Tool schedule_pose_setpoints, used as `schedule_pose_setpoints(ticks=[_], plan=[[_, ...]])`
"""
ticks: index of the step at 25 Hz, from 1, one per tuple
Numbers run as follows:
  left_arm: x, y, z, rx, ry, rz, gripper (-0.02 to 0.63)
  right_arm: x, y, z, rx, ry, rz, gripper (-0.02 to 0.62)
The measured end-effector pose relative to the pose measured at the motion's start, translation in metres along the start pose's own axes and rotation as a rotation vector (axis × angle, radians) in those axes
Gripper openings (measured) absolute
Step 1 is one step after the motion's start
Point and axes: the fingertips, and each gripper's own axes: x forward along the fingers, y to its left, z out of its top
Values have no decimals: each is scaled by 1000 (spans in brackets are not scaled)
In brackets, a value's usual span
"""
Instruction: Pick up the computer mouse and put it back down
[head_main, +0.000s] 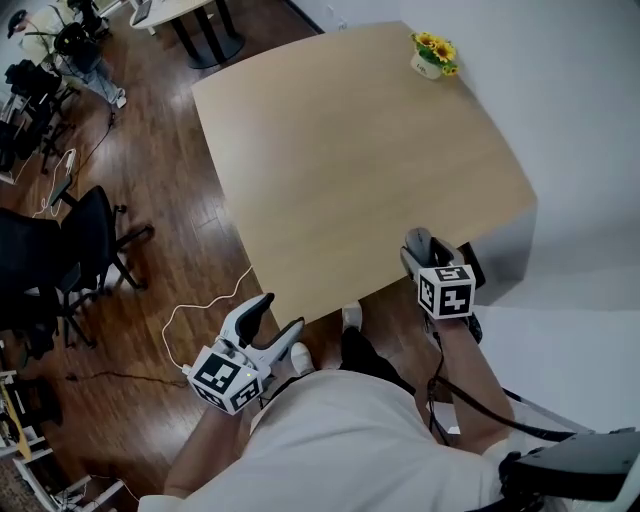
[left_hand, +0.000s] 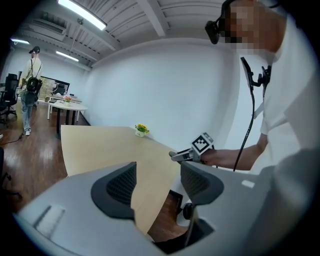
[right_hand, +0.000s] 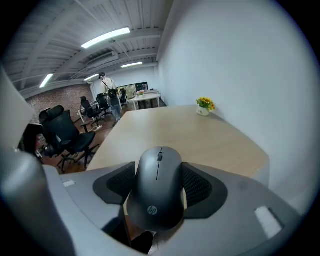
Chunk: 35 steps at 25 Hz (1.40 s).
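- Head view: table (head_main: 350, 150) is seen steeply from above.
- Left gripper view: aimed low, from near left toward far right.
- Right gripper view: aimed far, close over computer mouse (right_hand: 157, 187); flower pot (right_hand: 204, 106) is shared by all.

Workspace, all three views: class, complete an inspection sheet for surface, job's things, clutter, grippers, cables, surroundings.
Surface: light wooden table, mostly bare.
Job's things: computer mouse held at the table's near edge.
Clutter: flower pot at the far corner.
Grippers: right gripper shut on the mouse; left gripper open, empty, off the table.
Cables: white cable on the floor; black cable behind the right gripper.
Surroundings: wooden floor, office chairs, white wall.
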Motion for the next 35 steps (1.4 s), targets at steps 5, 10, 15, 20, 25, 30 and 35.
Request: schedule_pose_setpoints(ticks=[5,10,15,20,25,30,35], plan=[[-24,-13,-5,52,-14,-85,252,-105,52,7,-17,-91,8,296],[-52,-24,-13,89,-30,-138,252,-183,98,-16,1,-146,-9,296],[-77,-31,-24,110,-32,-152,252,-222,131,-42,6,-159,-17,296],[-95,-35,-28,115,-49,-158,244,-231,146,-48,-1,-172,-20,296],[-107,-41,-27,147,-58,-159,258,-232,152,-47,-6,-176,-15,296],[-111,-33,-30,131,-47,-156,268,-222,149,-42,-12,-170,-15,296],[-104,-30,-28,105,-53,-138,268,-196,121,-37,-5,-150,-23,296]])
